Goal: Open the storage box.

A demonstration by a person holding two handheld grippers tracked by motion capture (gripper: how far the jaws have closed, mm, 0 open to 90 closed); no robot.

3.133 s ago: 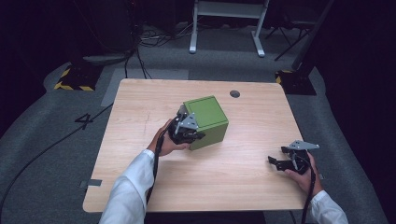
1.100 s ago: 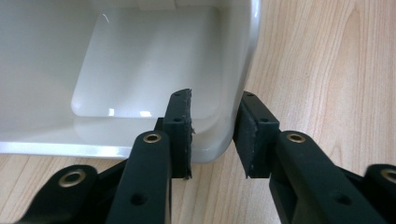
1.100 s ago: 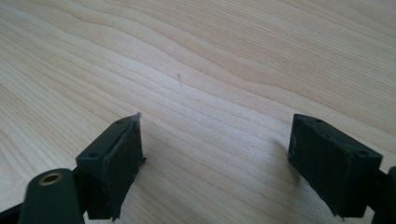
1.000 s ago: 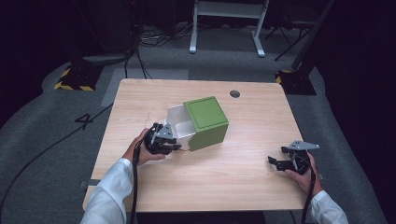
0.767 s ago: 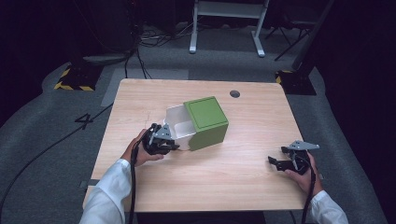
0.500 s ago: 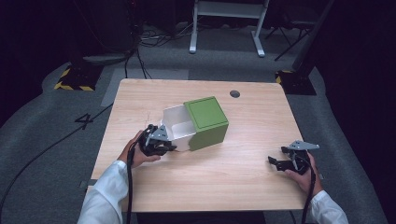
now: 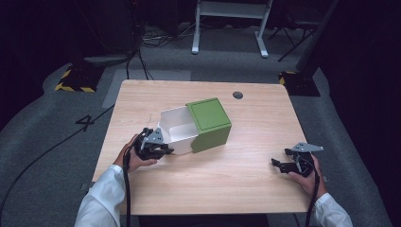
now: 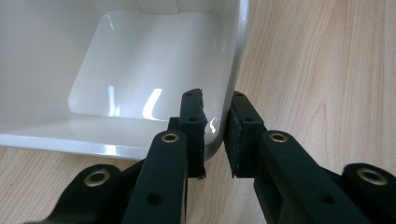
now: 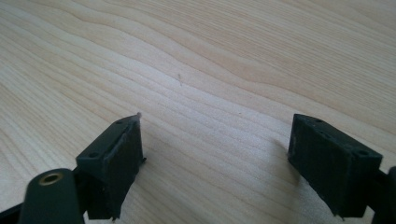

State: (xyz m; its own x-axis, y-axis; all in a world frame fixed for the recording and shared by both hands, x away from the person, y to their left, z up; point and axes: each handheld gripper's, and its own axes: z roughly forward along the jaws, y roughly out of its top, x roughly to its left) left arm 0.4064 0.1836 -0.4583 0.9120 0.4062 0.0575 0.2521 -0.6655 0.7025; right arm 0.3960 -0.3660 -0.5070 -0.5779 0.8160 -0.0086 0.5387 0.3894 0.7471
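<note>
A green box (image 7: 210, 123) stands near the middle of the wooden table (image 7: 246, 184). A white drawer (image 7: 177, 128) sticks out of its left side, pulled most of the way out and empty inside. My left gripper (image 7: 163, 150) is shut on the drawer's front corner. In the left gripper view its jaws pinch the drawer's white wall (image 8: 229, 79) between them, left gripper (image 8: 215, 135). My right gripper (image 7: 280, 164) rests low over the table at the right front, open, with bare wood between its jaws in the right gripper view (image 9: 215, 154).
A small dark round hole (image 7: 238, 95) sits near the table's far edge. Beyond the table lie cables, a white metal frame (image 7: 227, 23) and a yellow-black striped block (image 7: 73, 80) on the grey floor.
The drawer was inside the green box three seconds ago and has been pulled out to the left by my left gripper. In the last second it slid slightly further. The right gripper has not moved.
</note>
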